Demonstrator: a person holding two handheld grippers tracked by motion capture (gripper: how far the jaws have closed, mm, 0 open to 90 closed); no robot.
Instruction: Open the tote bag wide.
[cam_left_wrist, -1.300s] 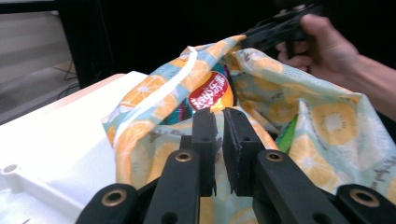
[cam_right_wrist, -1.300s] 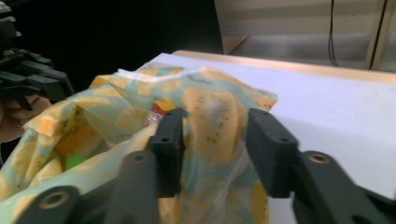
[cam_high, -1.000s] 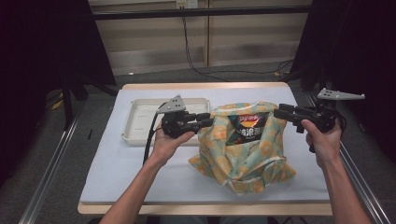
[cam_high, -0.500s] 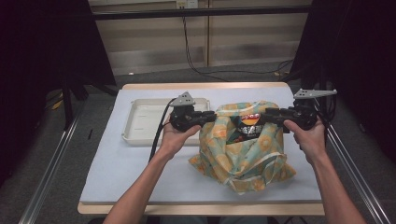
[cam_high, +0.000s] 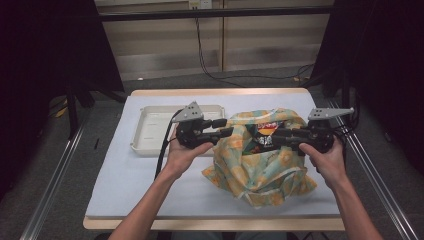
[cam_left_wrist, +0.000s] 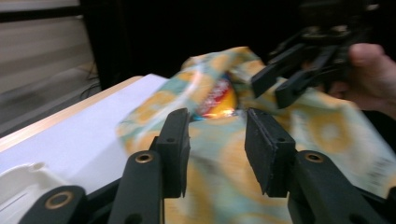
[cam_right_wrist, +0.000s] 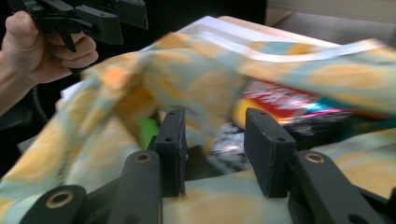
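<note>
High view: fixed above the person's side, facing forward and down, whole table (cam_high: 125, 185) in frame, far from the patterned cloth bag (cam_high: 260, 167). Left gripper view: rides low, close to the bag (cam_left_wrist: 224, 168), looking across it toward the other gripper. Right gripper view: same, opposite side. All three share the bag (cam_right_wrist: 154, 93).

Soft cloth bag (cam_high: 260, 162) showing teal ground with orange-yellow blotches. Glossy crisp packet (cam_high: 265, 131) inside showing red, yellow, black. Shallow plastic tray (cam_high: 150, 131) showing cream.
</note>
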